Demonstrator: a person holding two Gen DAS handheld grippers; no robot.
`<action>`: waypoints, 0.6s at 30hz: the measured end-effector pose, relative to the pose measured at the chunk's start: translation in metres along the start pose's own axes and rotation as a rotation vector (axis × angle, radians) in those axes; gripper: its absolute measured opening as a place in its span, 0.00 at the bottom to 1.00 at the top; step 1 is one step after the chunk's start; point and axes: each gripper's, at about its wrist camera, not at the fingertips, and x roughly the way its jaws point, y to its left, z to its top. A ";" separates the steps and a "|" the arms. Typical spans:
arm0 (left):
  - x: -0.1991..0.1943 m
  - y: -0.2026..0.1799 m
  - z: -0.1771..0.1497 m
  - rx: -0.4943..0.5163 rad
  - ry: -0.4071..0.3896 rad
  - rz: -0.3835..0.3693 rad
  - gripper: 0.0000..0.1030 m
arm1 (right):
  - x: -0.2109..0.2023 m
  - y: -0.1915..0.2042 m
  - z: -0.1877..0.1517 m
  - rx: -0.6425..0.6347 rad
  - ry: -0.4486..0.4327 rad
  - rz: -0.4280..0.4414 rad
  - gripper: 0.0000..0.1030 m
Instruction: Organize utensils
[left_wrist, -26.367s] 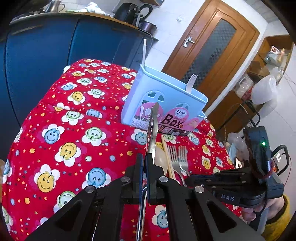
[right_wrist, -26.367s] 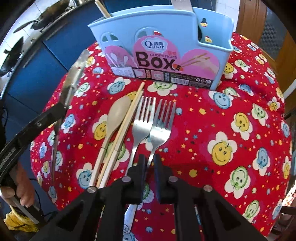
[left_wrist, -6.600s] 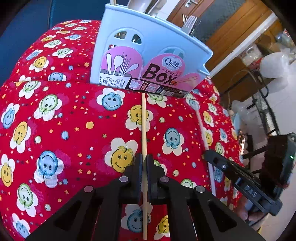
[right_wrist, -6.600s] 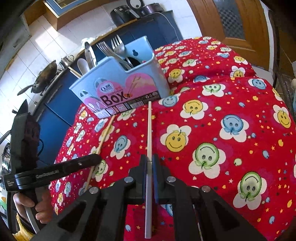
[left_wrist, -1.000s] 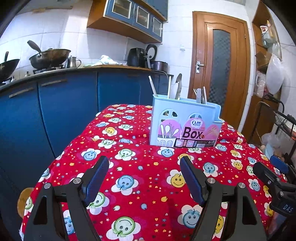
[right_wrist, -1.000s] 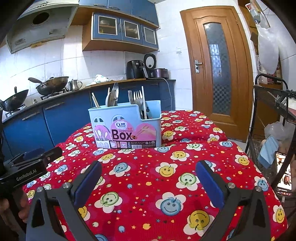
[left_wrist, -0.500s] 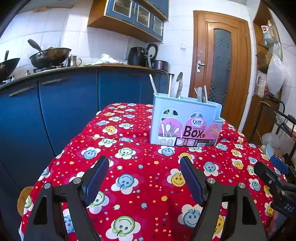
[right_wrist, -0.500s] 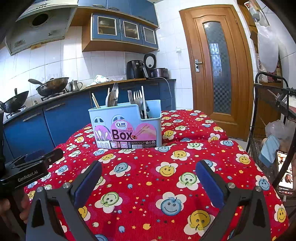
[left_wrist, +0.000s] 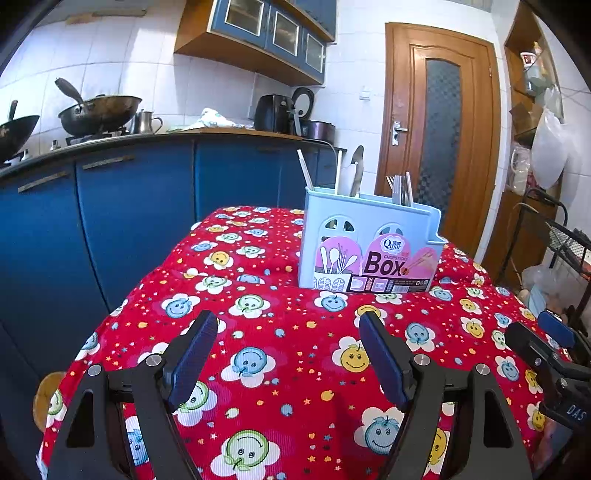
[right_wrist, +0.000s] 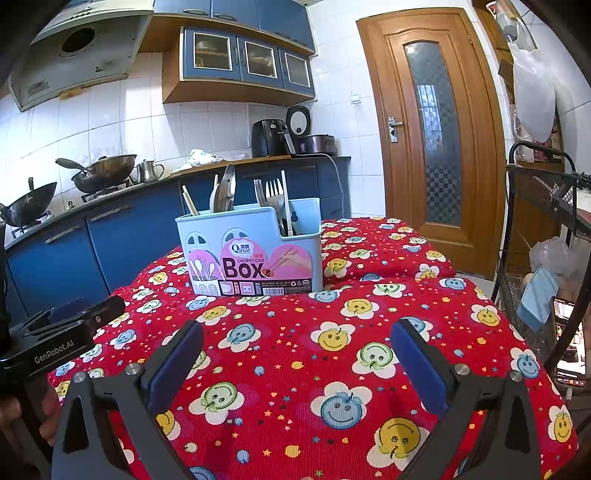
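Observation:
A light blue utensil box (left_wrist: 369, 245) (right_wrist: 251, 251) labelled "Box" stands upright at the far side of the red smiley-print tablecloth (left_wrist: 295, 354) (right_wrist: 332, 332). Chopsticks (right_wrist: 189, 201), a spoon and a knife (right_wrist: 226, 188) stick up from its left part; forks (right_wrist: 269, 194) and a white chopstick stand in its right part. My left gripper (left_wrist: 288, 354) hovers open over the near cloth, nothing between its blue pads. My right gripper (right_wrist: 295, 365) is open too and holds nothing. Each gripper shows at the edge of the other's view.
Blue kitchen cabinets (left_wrist: 110, 221) with woks (right_wrist: 103, 170) on a stove run behind and to the left. A wooden door (right_wrist: 436, 129) is at the back right. A black wire rack (right_wrist: 546, 229) with a phone stands right of the table.

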 end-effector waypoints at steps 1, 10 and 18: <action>0.000 0.000 0.000 0.000 0.000 0.000 0.78 | 0.000 0.000 0.000 0.000 0.000 0.000 1.00; 0.000 0.000 0.000 0.000 0.000 0.000 0.78 | 0.000 0.000 0.000 0.002 0.000 0.000 1.00; 0.000 0.000 0.000 0.000 0.000 0.001 0.78 | 0.001 0.001 -0.001 0.003 0.001 0.000 1.00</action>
